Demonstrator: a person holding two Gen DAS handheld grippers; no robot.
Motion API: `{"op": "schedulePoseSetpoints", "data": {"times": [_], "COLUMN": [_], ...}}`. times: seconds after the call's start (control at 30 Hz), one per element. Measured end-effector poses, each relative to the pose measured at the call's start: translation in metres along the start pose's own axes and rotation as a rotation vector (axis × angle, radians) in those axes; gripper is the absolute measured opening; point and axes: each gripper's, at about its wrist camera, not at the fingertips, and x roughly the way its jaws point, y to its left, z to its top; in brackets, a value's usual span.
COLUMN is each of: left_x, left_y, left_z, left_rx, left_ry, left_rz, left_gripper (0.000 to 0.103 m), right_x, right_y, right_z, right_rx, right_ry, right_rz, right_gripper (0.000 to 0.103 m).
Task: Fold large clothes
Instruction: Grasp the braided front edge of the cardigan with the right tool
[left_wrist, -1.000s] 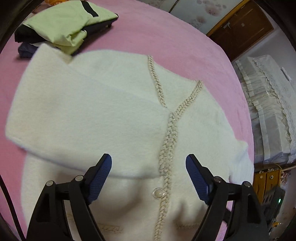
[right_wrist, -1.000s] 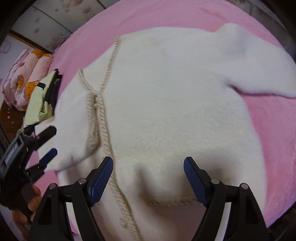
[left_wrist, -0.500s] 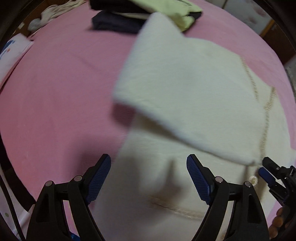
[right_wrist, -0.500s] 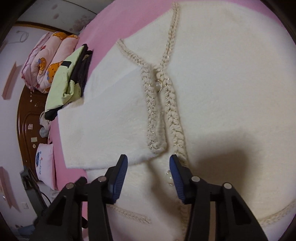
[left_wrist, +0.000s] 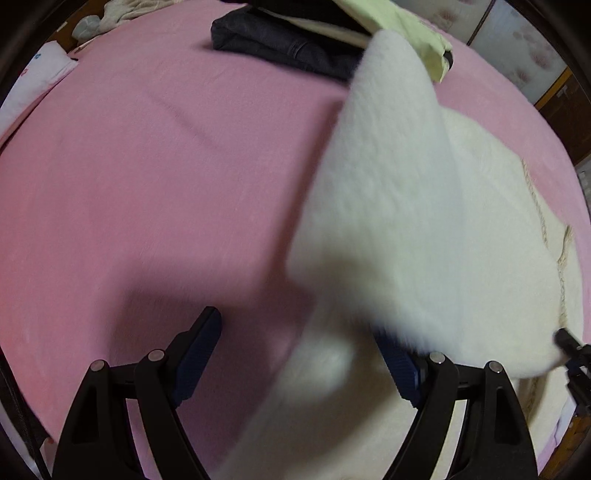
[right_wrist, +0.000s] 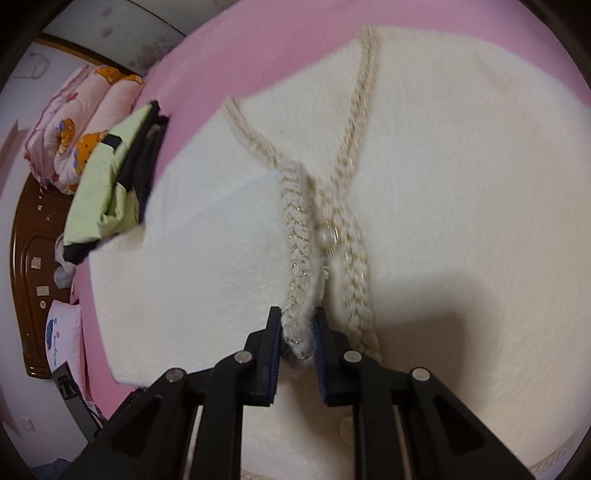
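Right wrist view: the right gripper (right_wrist: 297, 338) has its jaws pinched on the braided edge (right_wrist: 297, 258) of the white cardigan (right_wrist: 461, 184), which lies flat on the pink bed (left_wrist: 129, 166). Left gripper (left_wrist: 299, 354) waits wide at the cardigan's side, holding nothing

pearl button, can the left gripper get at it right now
Probably not directly: the pearl button sits by the braided trim pinched in the right gripper, and the folded sleeve lies between it and the open left gripper.
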Motion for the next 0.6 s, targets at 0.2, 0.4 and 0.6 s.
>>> {"op": "schedulePoseSetpoints", "data": {"times": [0.2, 0.4, 0.6], "left_x": [0.004, 0.002, 0.000], "left_y": [0.006, -0.019, -0.014], "left_z": [0.001, 0.003, 0.001], "left_rx": [0.048, 0.091, 0.046], "left_ry": [-0.014, -0.019, -0.011], "left_rz": [-0.015, -0.024, -0.062], "left_gripper": [0.068, 0.038, 0.025], "right_x": [-0.048, -0.091, -0.106], "right_y": [0.007, -0.017, -0.053], "right_z": [0.026, 0.050, 0.049], "right_rx": [-0.037, 0.004, 0.035], "right_ry": [-0.157, -0.279, -0.294], "right_rz": [0.017, -0.054, -0.122], "right_gripper": [0.015, 0.015, 0.015]}}
